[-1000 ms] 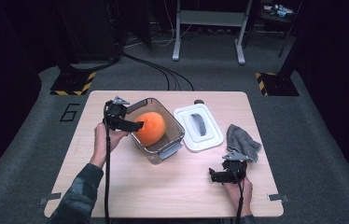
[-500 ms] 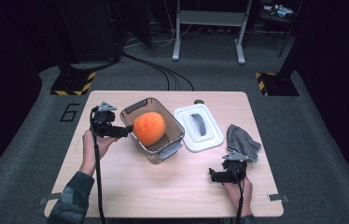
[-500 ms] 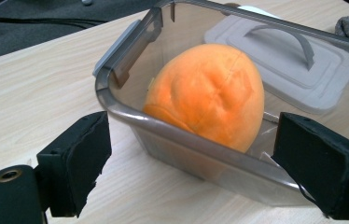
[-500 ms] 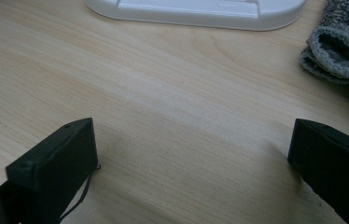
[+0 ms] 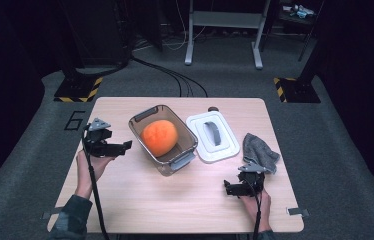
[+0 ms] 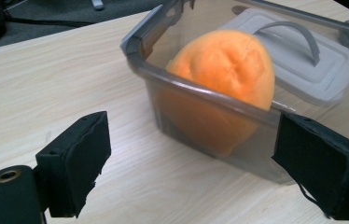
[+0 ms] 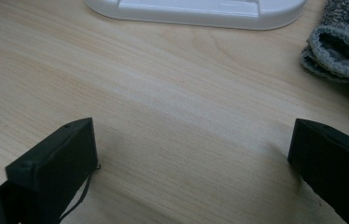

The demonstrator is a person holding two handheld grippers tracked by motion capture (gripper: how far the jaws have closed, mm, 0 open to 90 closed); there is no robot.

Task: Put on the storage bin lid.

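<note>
Inside clear bin (image 5: 184, 159), orange ball (image 5: 159, 138), lid (image 5: 212, 137) beside.

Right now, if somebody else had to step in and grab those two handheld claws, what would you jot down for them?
Left gripper: open, holding nothing, beside the clear container, jaws pointing at it.
Right gripper: open, holding nothing, low over the table near its front edge, close to the grey cloth.
Things: the orange ball sits inside the container; the white lid lies flat beside it, handle up.
Done: ball is in the container.
Left, most likely: pick up the lid and close the container. The cloth lies untouched.
</note>
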